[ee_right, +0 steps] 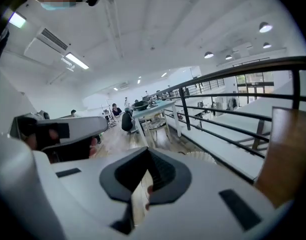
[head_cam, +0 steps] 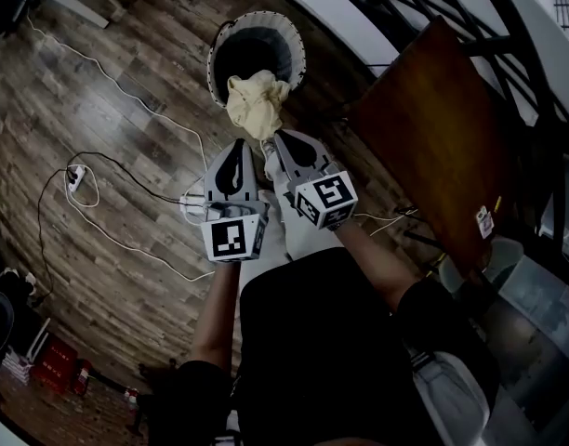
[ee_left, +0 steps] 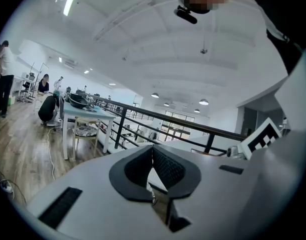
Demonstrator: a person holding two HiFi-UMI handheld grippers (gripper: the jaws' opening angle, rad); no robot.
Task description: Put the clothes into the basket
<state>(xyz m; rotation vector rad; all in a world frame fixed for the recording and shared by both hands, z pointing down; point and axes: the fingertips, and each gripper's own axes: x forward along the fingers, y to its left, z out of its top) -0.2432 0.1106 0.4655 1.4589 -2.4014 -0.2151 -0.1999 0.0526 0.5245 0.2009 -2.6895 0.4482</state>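
A round white basket (head_cam: pixel 257 26) with a dark inside stands on the wooden floor ahead of me, and its rim (ee_right: pixel 203 156) shows past the right jaws. A bunched cream cloth (head_cam: pixel 257 103) hangs over the basket's near edge. My right gripper (head_cam: pixel 269 143) is shut on the cloth, and a cream strip (ee_right: pixel 138 194) shows between its pads. My left gripper (head_cam: pixel 242 143) is close beside it on the left, its jaws (ee_left: pixel 153 149) shut tip to tip. I cannot tell whether it also pinches the cloth.
A brown wooden table (head_cam: pixel 433 128) stands right of the basket, by a black railing (ee_right: pixel 233 119). White and black cables (head_cam: pixel 126 96) and a power strip (head_cam: pixel 73 177) lie on the floor to the left. Desks, chairs and people are far off (ee_left: pixel 68 109).
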